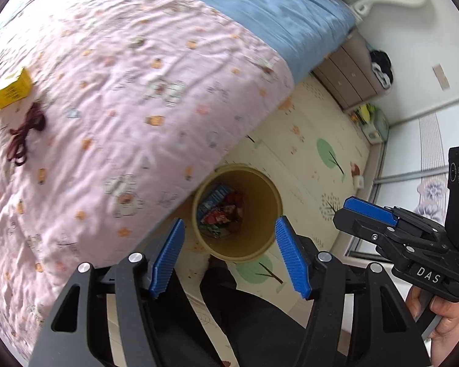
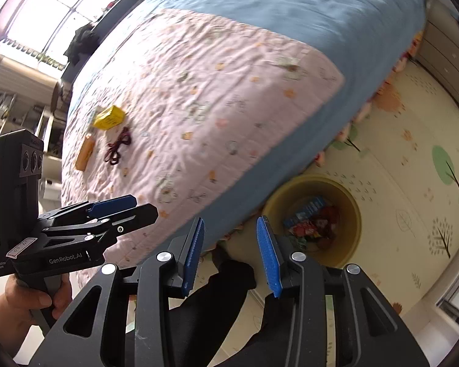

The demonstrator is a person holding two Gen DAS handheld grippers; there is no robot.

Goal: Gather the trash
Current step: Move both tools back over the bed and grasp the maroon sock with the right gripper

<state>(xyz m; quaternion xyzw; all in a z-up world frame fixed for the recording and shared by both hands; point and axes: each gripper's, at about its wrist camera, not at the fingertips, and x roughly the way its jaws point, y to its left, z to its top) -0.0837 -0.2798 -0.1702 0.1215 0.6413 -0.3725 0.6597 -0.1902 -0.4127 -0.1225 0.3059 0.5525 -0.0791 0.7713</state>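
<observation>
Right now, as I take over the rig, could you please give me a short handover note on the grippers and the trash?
Left gripper: open, nothing between its pads, above the bin.
Right gripper: open, empty.
Yellow bin: on the floor beside the bed, several wrappers already inside.
Left on the pink quilt: yellow box, dark red cord, orange packet.
Next, probably: reach back to the bed for these.

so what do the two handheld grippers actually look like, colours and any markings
Both are black, angular frames with silver screw heads and ribbed blue pads on the fingers. The left gripper shows white "GenRobot.AI" lettering on its side and a small label. The right gripper carries white "DAS" lettering. Each has a tall black block on top with round lenses, and a grey handle. Dark trousers show below.
</observation>
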